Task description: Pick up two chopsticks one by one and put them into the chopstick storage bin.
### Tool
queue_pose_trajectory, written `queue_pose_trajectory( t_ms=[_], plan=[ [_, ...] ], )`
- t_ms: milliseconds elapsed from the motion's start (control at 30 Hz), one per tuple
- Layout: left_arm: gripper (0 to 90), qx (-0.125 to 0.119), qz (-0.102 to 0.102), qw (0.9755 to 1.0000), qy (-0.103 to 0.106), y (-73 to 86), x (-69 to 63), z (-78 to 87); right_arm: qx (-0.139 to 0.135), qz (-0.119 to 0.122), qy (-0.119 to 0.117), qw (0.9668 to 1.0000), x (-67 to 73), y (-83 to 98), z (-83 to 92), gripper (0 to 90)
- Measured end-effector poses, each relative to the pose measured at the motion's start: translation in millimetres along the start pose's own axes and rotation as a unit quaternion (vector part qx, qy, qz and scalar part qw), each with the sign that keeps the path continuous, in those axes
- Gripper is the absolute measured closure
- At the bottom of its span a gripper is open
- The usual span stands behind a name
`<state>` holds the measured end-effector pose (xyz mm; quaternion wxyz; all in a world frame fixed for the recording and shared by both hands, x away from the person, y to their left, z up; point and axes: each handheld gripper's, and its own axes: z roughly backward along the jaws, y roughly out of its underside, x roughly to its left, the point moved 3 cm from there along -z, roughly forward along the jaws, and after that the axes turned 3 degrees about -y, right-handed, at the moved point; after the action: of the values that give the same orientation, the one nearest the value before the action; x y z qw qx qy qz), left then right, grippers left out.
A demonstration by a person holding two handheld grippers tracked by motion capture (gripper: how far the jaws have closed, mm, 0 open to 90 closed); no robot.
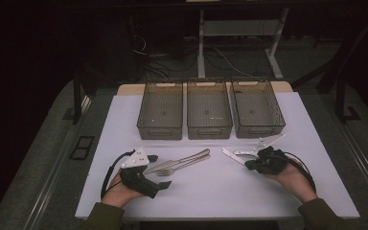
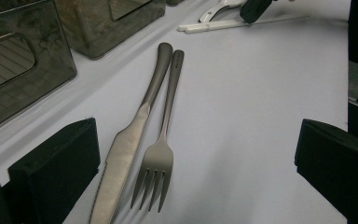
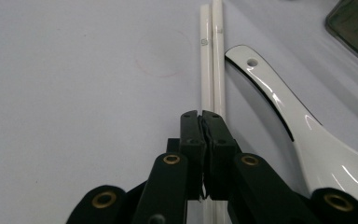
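A steel knife (image 1: pixel 182 159) and fork (image 1: pixel 184 166) lie side by side left of centre on the white mat. My left gripper (image 1: pixel 159 171) stands open at their near ends; in the left gripper view the knife (image 2: pixel 126 154) and fork (image 2: pixel 165 126) lie between its wide-apart jaws (image 2: pixel 193 172), untouched. At the right lie a pair of white chopsticks (image 1: pixel 232 155) and a white ceramic spoon (image 1: pixel 247 152). My right gripper (image 1: pixel 247 164) is shut, its pads pressed together (image 3: pixel 201 116) just over the chopsticks (image 3: pixel 213 60), with the spoon (image 3: pixel 303 130) to its right.
Three dark see-through bins (image 1: pixel 160 130) (image 1: pixel 209 130) (image 1: pixel 258 128) stand in a row at the back of the mat, nothing visible inside them. The mat's front half (image 1: pixel 220 191) is bare. Dark floor and desk legs lie beyond the table.
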<state>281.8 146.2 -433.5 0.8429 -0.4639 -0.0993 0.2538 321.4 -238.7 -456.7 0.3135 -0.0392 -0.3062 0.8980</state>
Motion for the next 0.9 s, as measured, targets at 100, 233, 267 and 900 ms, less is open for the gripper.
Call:
queue_pose_trajectory(
  t_ms=[100, 233, 267, 900],
  plan=[
    [0.0, 0.000, -0.001, 1.0000, 0.000, -0.2, -0.1, 0.3, 0.002, 0.003, 0.003, 1.0000, 1.2, -0.1, -0.8, 87.1],
    [0.0, 0.000, -0.001, 1.0000, 0.001, -0.2, -0.2, 0.3, -0.007, 0.000, 0.010, 0.9999, -0.3, -0.1, 2.9, 87.1],
    [0.0, 0.000, -0.001, 1.0000, 0.000, -0.2, -0.3, 0.1, -0.005, 0.000, 0.012, 0.9999, -1.4, 0.6, 3.3, 87.1],
    [0.0, 0.002, -0.004, 1.0000, 0.003, -0.2, -0.9, -0.3, 0.000, 0.012, 0.026, 0.9996, -0.8, 2.1, 3.2, 85.2]
  ],
)
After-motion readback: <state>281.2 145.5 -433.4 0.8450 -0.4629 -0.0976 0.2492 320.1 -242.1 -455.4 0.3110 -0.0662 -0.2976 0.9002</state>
